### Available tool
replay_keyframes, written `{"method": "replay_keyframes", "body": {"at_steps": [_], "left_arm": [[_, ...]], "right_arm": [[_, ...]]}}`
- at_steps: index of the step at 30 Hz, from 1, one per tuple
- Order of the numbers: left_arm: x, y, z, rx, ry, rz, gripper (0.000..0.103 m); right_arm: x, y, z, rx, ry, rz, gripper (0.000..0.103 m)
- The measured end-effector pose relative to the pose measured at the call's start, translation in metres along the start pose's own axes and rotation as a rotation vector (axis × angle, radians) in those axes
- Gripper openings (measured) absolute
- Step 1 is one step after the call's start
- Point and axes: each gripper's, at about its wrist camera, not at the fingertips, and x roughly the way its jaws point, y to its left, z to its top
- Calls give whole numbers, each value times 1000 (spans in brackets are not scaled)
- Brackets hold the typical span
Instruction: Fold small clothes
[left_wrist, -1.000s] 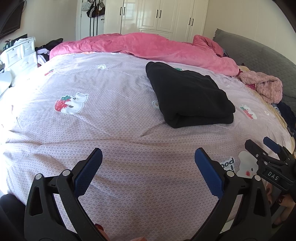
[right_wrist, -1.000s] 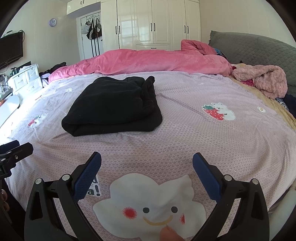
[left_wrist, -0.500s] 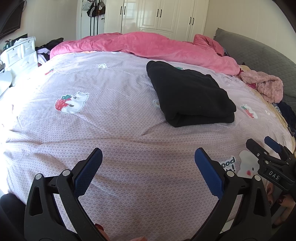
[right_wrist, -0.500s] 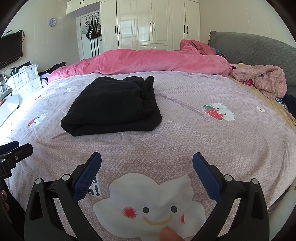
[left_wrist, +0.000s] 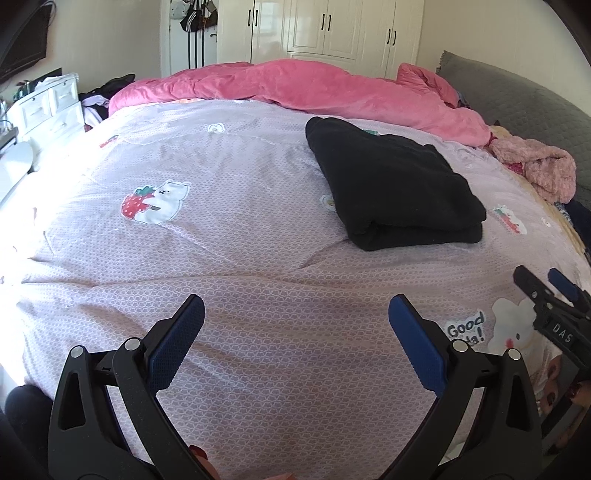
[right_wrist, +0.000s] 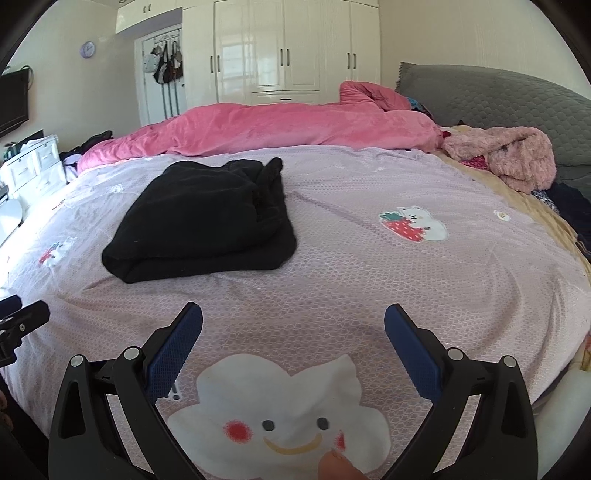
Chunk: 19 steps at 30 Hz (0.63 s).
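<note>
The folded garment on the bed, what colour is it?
Plain black. The folded garment shows best in the right wrist view.

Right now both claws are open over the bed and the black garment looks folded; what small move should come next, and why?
Probably ease both claws back and leave the black garment alone. It already lies as a compact folded stack on the lilac quilt, and the left claw and right claw hang open, clear of it and holding nothing. The fluffy pink garment near the headboard might be the next piece.
</note>
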Motion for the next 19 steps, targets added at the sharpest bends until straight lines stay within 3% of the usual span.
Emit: {"method": "replay_keyframes", "body": {"at_steps": [6,9,12,15,19], "left_arm": [[3,2,1,2,21,3,94],[2,13,5,-29,31,-27,94],[3,46,18,-109,36,-37,94],[7,109,37,-208,30,41,94],[16,217,64,-318,6,306,94]], "right_arm": [[1,-26,2,81,27,-114,98],[-1,-71,0,224,61,-218,98],[-12,-141,-13,407,104,-376,98],[-37,-227,-38,613,117,-566,98],[-80,-333,-88,834,155,-855,98]]}}
